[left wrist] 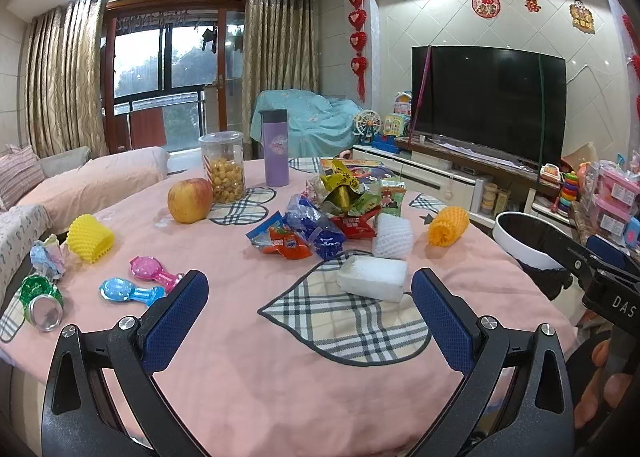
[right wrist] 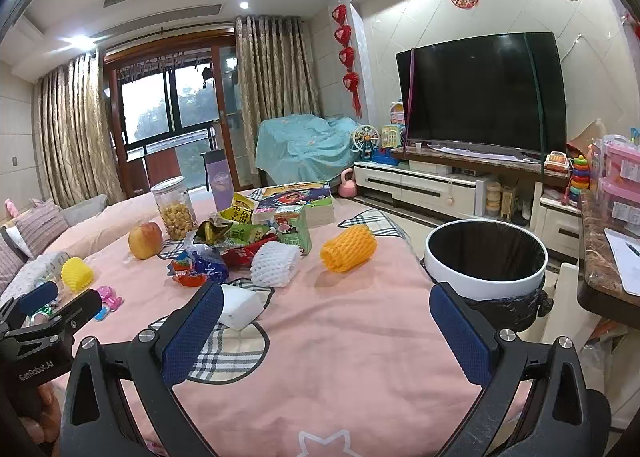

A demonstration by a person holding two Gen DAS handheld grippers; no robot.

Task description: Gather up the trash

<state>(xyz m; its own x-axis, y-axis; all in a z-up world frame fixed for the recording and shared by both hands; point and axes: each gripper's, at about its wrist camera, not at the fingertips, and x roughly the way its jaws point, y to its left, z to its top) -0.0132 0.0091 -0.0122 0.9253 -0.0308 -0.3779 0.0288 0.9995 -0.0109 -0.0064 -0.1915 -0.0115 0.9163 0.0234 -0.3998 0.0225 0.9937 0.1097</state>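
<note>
Trash lies on the pink-clothed table (left wrist: 280, 377): a white foam block (left wrist: 372, 277), a white foam fruit net (left wrist: 393, 236), an orange net (left wrist: 448, 226), a yellow net (left wrist: 90, 238), a pile of snack wrappers (left wrist: 320, 217) and a crushed green can (left wrist: 40, 303). A white bin with a black liner (right wrist: 486, 257) stands off the table's right edge. My left gripper (left wrist: 310, 309) is open and empty, just short of the foam block. My right gripper (right wrist: 326, 325) is open and empty, between the foam block (right wrist: 240, 307) and the bin.
An apple (left wrist: 190, 200), a snack jar (left wrist: 223, 167), a purple flask (left wrist: 275, 147), a juice carton (right wrist: 294, 233), a book (right wrist: 298, 199) and pink and blue toys (left wrist: 140, 283) share the table. A TV (right wrist: 480, 93) and cabinet stand at the right, a sofa at the left.
</note>
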